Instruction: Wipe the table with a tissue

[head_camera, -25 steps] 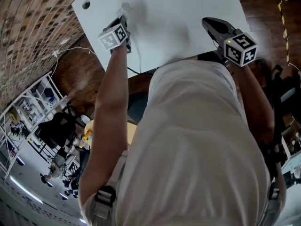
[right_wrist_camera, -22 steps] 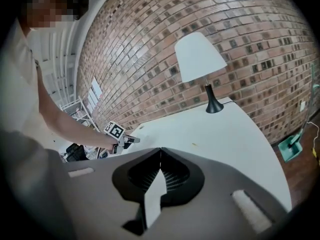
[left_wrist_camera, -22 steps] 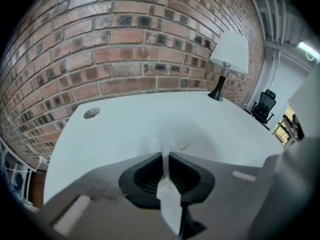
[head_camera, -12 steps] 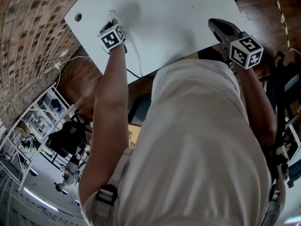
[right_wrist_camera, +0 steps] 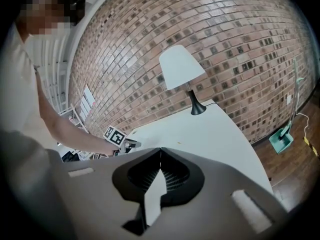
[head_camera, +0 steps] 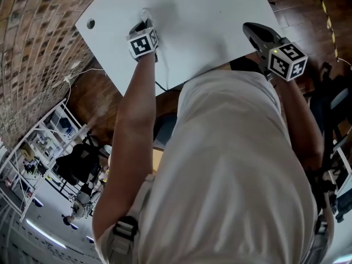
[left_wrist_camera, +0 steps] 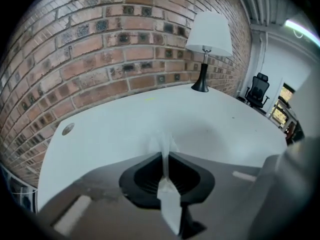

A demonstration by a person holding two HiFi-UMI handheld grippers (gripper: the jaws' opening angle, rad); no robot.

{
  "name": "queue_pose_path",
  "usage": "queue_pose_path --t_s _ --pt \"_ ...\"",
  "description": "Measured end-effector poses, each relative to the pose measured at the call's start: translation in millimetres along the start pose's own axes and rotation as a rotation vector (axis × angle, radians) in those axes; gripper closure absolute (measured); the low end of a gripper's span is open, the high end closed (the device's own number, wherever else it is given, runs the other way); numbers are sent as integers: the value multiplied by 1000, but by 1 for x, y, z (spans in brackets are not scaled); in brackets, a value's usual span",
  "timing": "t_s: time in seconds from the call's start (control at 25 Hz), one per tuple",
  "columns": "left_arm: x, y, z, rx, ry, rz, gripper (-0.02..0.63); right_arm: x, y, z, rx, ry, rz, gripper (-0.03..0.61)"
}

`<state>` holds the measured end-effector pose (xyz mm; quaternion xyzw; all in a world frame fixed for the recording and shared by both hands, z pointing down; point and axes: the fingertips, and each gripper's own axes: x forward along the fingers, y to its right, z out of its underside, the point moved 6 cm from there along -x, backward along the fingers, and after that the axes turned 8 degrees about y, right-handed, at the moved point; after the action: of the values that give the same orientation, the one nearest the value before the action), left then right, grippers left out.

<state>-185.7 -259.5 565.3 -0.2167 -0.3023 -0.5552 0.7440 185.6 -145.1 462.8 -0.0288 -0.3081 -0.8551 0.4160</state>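
1. White table (head_camera: pixel 209 15) beside the brick wall (head_camera: pixel 33 48) is being wiped: the left gripper (head_camera: pixel 144 22) is pinching the tissue (head_camera: pixel 146 13) and holding it down on the tabletop.
2. Since a second ago, that gripper is sliding the tissue away from the cable hole (head_camera: pixel 89 23) towards the table's middle, so a wiping stroke seems to be progressing.
3. Right gripper (head_camera: pixel 252 28), jaws pressed together on nothing, is hovering over the near edge, much as before.

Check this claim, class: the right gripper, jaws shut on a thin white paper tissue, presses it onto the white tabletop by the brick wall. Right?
Wrong gripper. The left gripper, jaws shut on the thin white paper tissue, presses it onto the white tabletop by the brick wall, as the left gripper view shows.
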Motion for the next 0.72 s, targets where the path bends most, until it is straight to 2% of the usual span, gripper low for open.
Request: queue_pose_path --t_s 0.12,0.16,0.28,0.44,0.56,0.72 --pt "-5 7 -4 -2 5 58 580 -4 5 -3 -2 0 -7 571" --pt "-9 2 -5 -5 27 37 580 -4 6 -4 -3 0 -11 570" --pt "-21 -32 -4 -56 81 -99 578 -1 8 -8 -8 0 -20 571" --pt "-24 -67 14 -104 15 -197 577 -6 12 -10 -6 -5 -12 571" --pt "-17 -64 19 -103 -8 -200 577 -15 17 -9 -3 -7 8 571" --pt "-1 -36 7 -55 16 -144 578 -16 21 -10 -5 3 22 571"
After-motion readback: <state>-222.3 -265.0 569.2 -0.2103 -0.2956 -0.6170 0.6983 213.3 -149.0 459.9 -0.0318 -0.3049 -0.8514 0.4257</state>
